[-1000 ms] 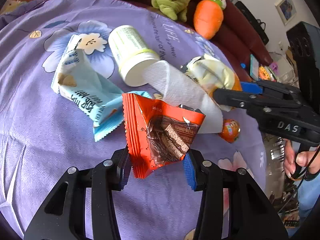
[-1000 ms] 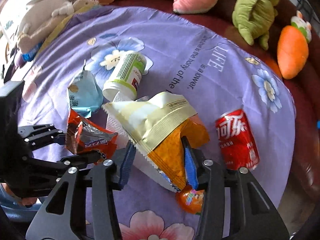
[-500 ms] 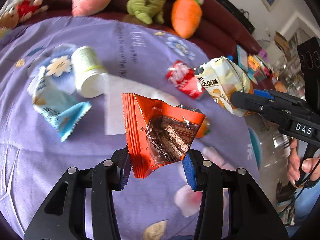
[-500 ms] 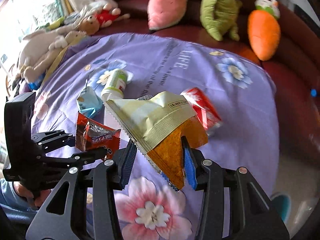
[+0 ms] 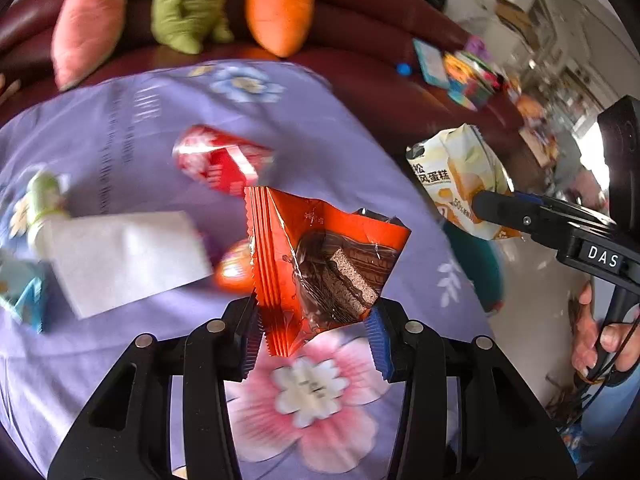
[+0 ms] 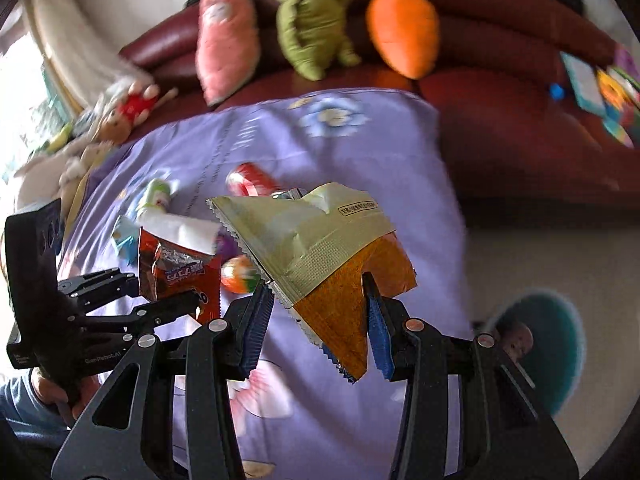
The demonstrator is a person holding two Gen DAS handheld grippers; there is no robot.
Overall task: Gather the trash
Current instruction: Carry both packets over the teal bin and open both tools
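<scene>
My left gripper is shut on an orange chocolate-cake wrapper, held above the purple flowered cloth. My right gripper is shut on a yellow and orange snack bag, also lifted off the cloth. Each gripper shows in the other's view: the right one with the yellow bag at the right, the left one with the orange wrapper at the left. On the cloth lie a red can, a white napkin, a small orange round packet, a white-green bottle and a light blue wrapper.
A dark red sofa behind the cloth carries a pink plush, a green plush and an orange carrot plush. A teal round bin stands on the pale floor at the right, past the cloth's edge. A hand holds the right gripper's handle.
Both grippers, each keeping its wrapper, have swung right and risen; the can, napkin and bottle have slid left in view, and the cloth's right edge, floor and teal bin have come into sight.
</scene>
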